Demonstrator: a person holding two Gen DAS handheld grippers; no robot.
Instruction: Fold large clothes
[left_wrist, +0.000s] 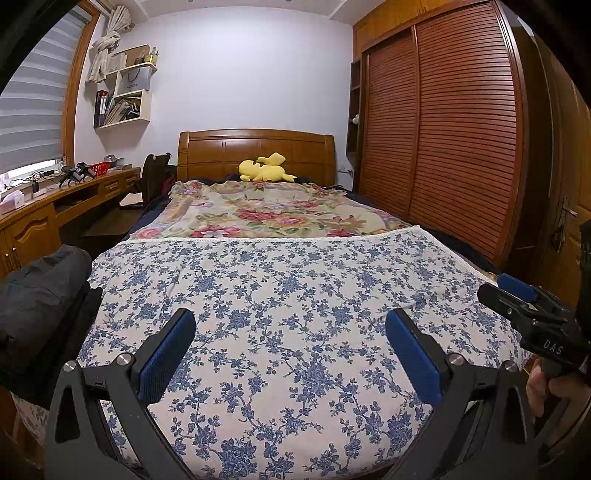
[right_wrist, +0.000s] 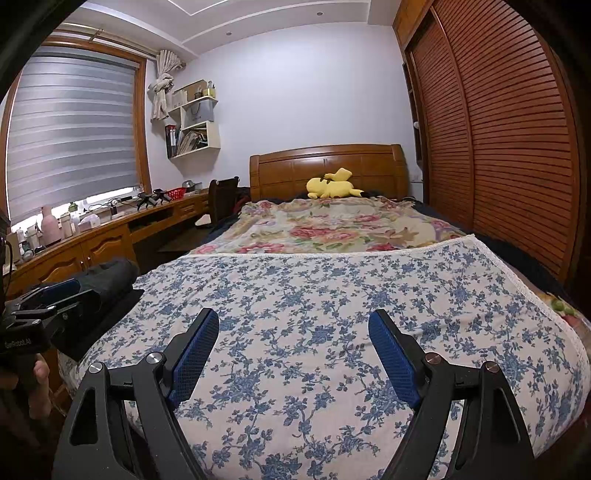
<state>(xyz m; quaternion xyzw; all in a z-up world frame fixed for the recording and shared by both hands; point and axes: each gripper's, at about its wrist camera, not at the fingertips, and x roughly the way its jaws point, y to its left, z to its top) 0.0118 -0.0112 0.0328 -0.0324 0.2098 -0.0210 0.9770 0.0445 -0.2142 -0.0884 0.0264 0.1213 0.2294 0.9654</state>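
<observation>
Fingers (right_wrist: 391, 354) spread, dark bundle (right_wrist: 107, 277) beside

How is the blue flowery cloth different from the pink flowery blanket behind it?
The blue-flowered cloth has small blue sprigs on white; the floral blanket has big pink and red blooms on beige. The blue-flowered cloth lies smooth at the near end of the bed, with a lacy white edge; the floral blanket lies farther back, near the yellow plush toy, and looks more rumpled. Both are spread flat on the same bed.
</observation>
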